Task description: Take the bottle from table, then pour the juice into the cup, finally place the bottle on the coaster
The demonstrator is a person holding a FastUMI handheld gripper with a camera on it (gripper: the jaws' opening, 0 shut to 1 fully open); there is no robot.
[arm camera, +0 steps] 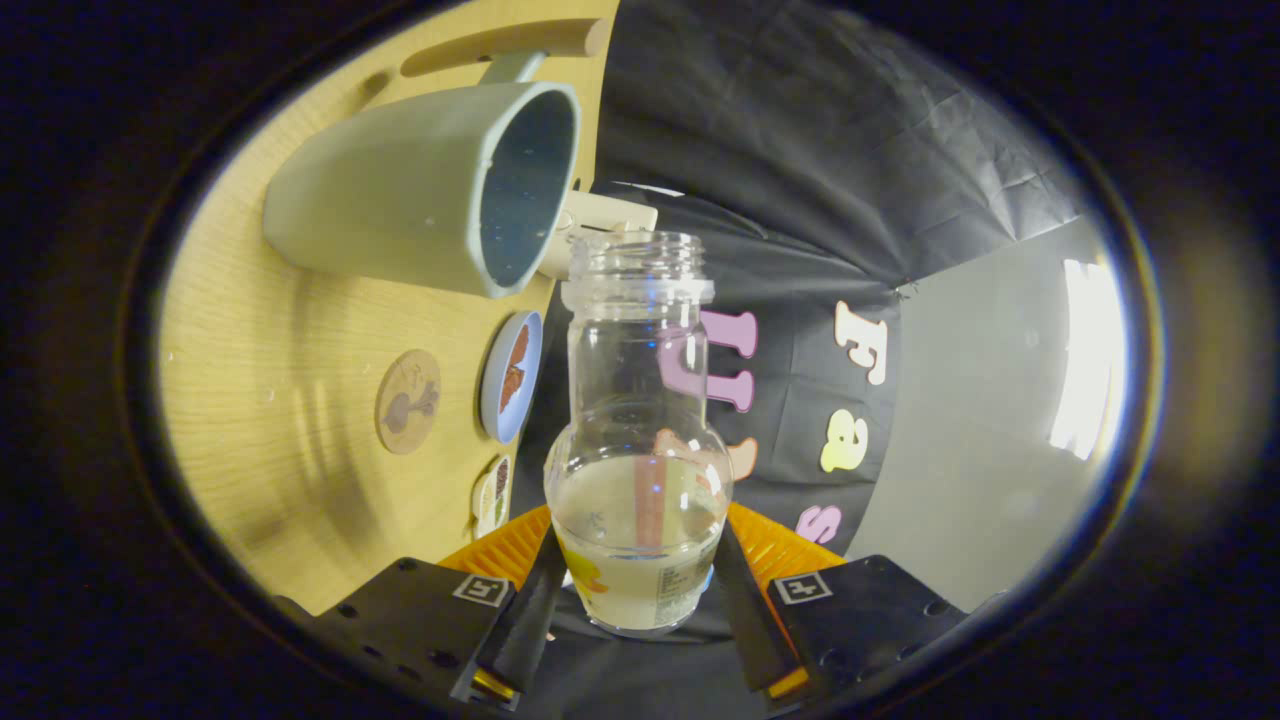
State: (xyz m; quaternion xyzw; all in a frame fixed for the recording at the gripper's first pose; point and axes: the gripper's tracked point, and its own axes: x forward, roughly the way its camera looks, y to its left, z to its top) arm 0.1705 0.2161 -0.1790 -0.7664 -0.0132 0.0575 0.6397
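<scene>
the jaws [640, 600] are clamped on the lower body of the open glass bottle [638, 420], which stands between them, tilted toward the cup [420, 185] beyond. smooth, fragile, light; grip belongs low, beneath the juice [630, 520].

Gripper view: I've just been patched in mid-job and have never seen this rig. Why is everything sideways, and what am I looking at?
The camera rides on a hand-held two-finger claw and looks along its black fingers. Both fingers press on a clear glass bottle with no cap, pale juice in its lower part. The claw is rolled over, so the light wooden table appears on edge. On it stand a grey-green cup, a round wooden coaster and small blue dishes. The bottle's mouth sits beside the cup's rim.
</scene>
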